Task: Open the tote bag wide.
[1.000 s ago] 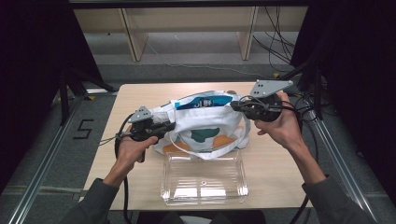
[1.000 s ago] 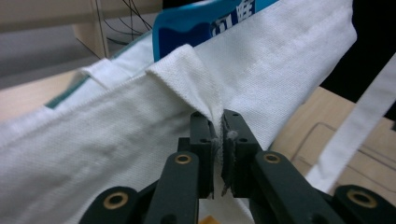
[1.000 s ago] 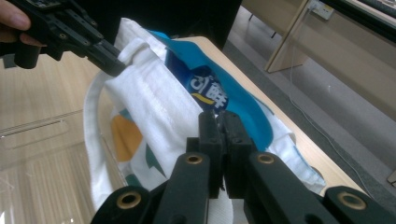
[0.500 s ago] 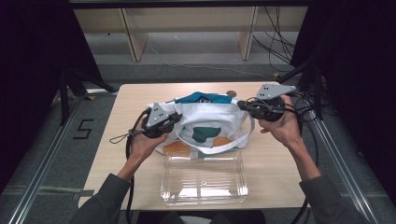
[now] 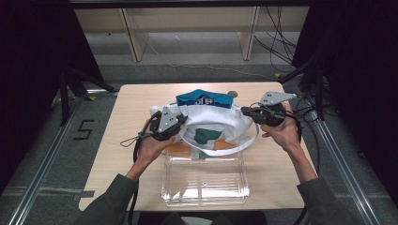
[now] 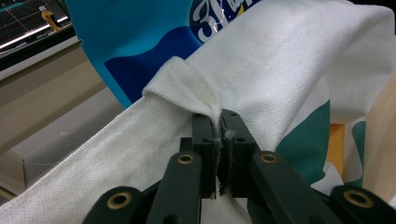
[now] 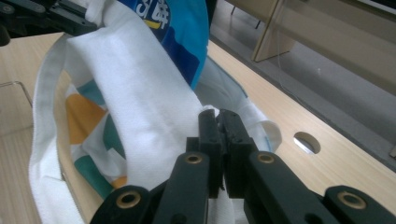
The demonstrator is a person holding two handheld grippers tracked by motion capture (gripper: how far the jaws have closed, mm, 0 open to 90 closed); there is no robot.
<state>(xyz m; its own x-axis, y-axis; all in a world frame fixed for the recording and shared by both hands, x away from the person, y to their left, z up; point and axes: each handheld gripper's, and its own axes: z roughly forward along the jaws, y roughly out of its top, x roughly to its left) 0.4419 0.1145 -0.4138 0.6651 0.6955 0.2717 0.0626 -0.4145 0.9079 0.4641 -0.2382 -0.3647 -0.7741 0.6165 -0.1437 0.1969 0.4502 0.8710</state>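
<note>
Left gripper (image 6: 218, 140): jaws clamped on a fold of the white tote bag (image 6: 289, 84) rim; seen at the bag's left edge in the high view (image 5: 180, 123).
Right gripper (image 7: 219, 135): jaws pinched shut on the bag's cloth at the opposite rim (image 5: 245, 111).
Bag, long axis: stretched from one gripper to the other, mouth held open between them and facing up toward the person.
Bag, place: between both grippers, its teal and orange print hanging below the jaws.
Blue packet (image 5: 205, 99): stands in the bag mouth, beyond the grippers, tilted.
Clear plastic container (image 5: 205, 180): on the table (image 5: 122, 140), nearer the person than both grippers, just beside the bag's lower edge.
</note>
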